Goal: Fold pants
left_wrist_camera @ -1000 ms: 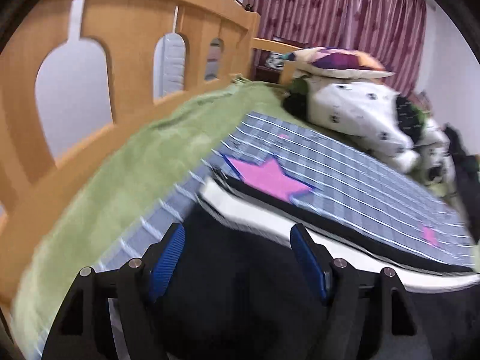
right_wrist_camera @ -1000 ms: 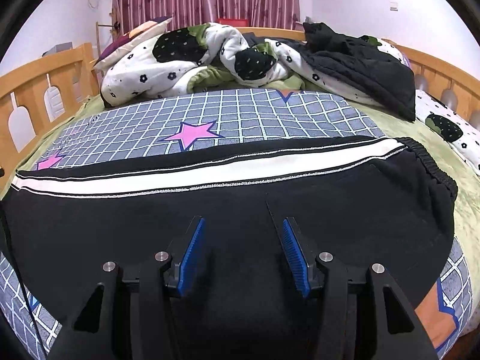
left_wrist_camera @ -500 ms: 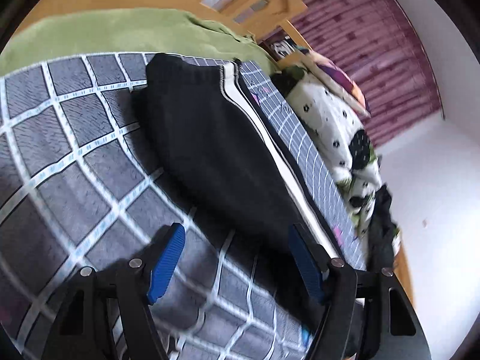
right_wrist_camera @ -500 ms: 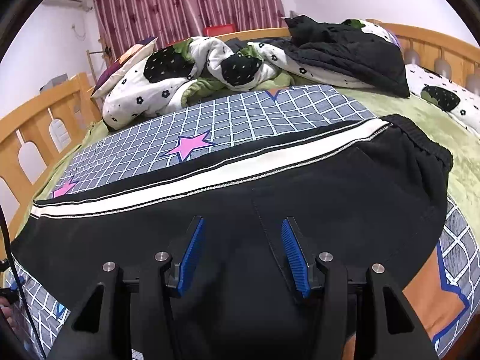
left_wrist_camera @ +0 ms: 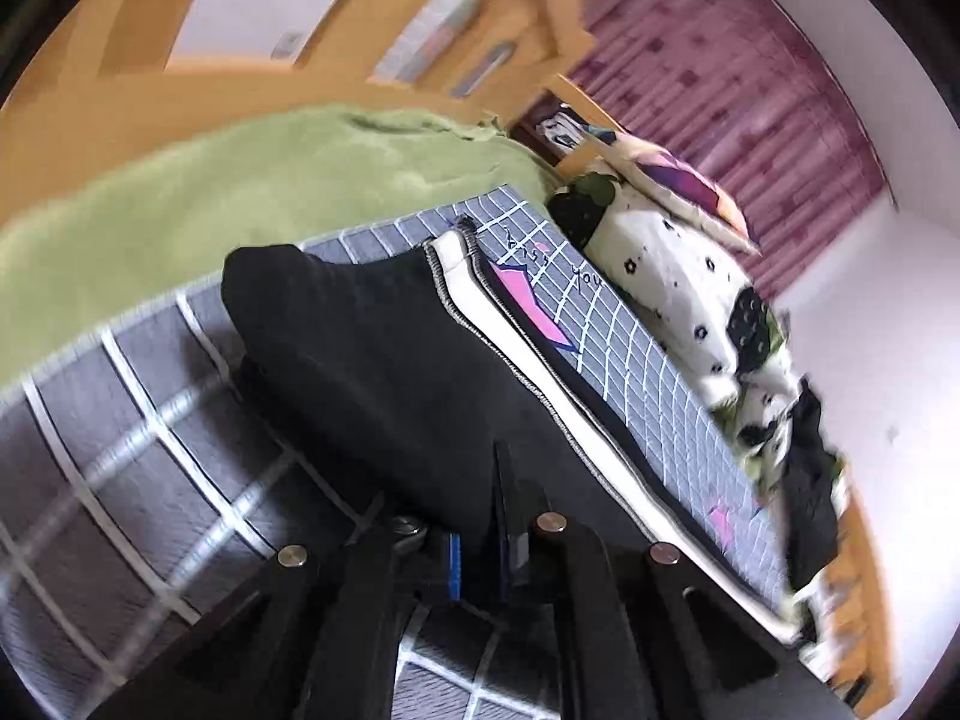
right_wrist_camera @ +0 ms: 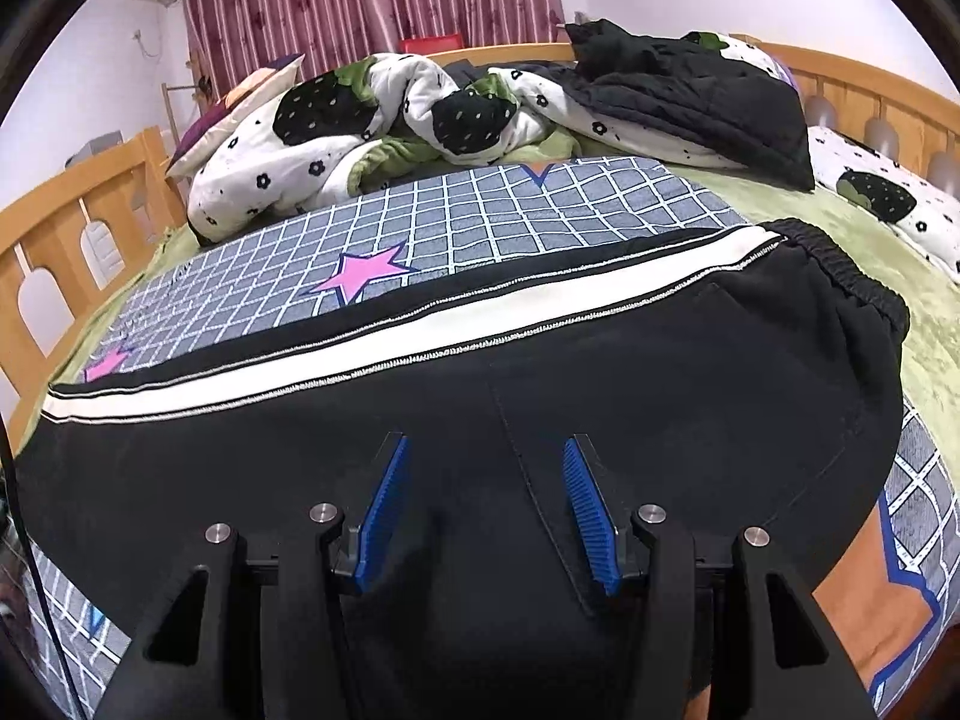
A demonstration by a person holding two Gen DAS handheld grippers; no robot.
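One pants [right_wrist_camera: 480, 408] — two grippers: left gripper [left_wrist_camera: 480, 558] clamped, right gripper [right_wrist_camera: 483, 504] agape.

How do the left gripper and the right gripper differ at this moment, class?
The left gripper has its fingers pinched together on the black pants; the right gripper has its fingers spread apart, gripping nothing. The left gripper works at the pants' leg end, the right one hovers near the waistband end. Both have blue pads and black frames.
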